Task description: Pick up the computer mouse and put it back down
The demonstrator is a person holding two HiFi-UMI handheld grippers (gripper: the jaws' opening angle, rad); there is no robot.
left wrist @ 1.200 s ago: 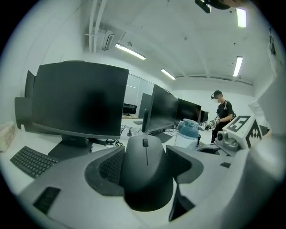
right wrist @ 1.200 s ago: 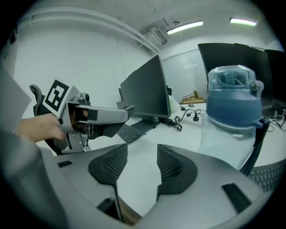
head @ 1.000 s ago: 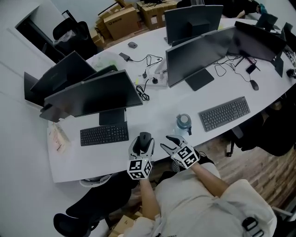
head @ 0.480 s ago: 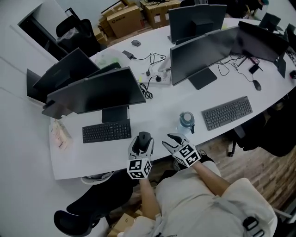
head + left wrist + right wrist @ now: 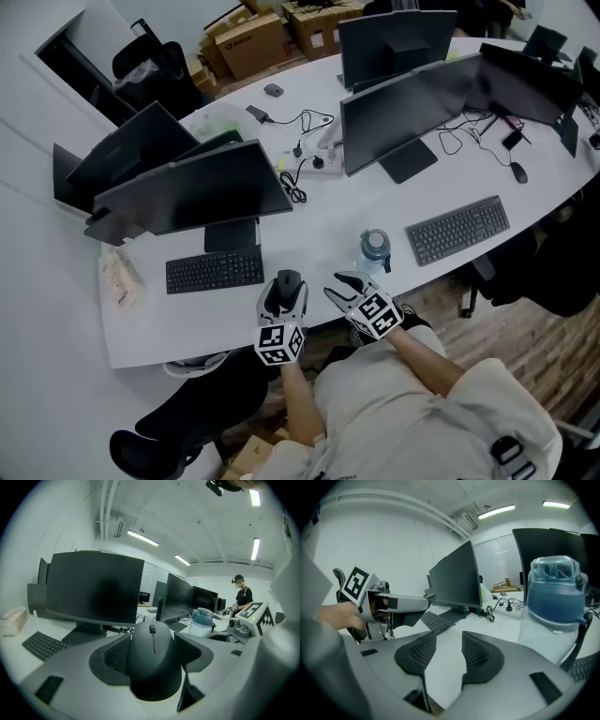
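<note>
A black computer mouse [image 5: 288,280] [image 5: 153,658] sits between the fingers of my left gripper [image 5: 285,287] [image 5: 152,645] near the front edge of the white desk [image 5: 187,314]. Both pads lie against its sides, so the gripper is shut on it. Whether the mouse rests on the desk or hangs just above it I cannot tell. My right gripper [image 5: 347,285] [image 5: 449,641] is beside it to the right, over the desk edge. It is open, its jaws have just been closing a little, and nothing is between them. The left gripper [image 5: 384,606] also shows in the right gripper view.
A blue-capped water bottle [image 5: 372,249] [image 5: 555,597] stands just beyond the right gripper. A black keyboard [image 5: 214,270] and a dark monitor [image 5: 192,192] lie to the left, a second keyboard [image 5: 457,229] to the right. Cables and more monitors fill the far desk. A person [image 5: 241,597] stands far off.
The view has shifted slightly. The left gripper with the mouse has barely moved, and the right gripper stays where it was.
</note>
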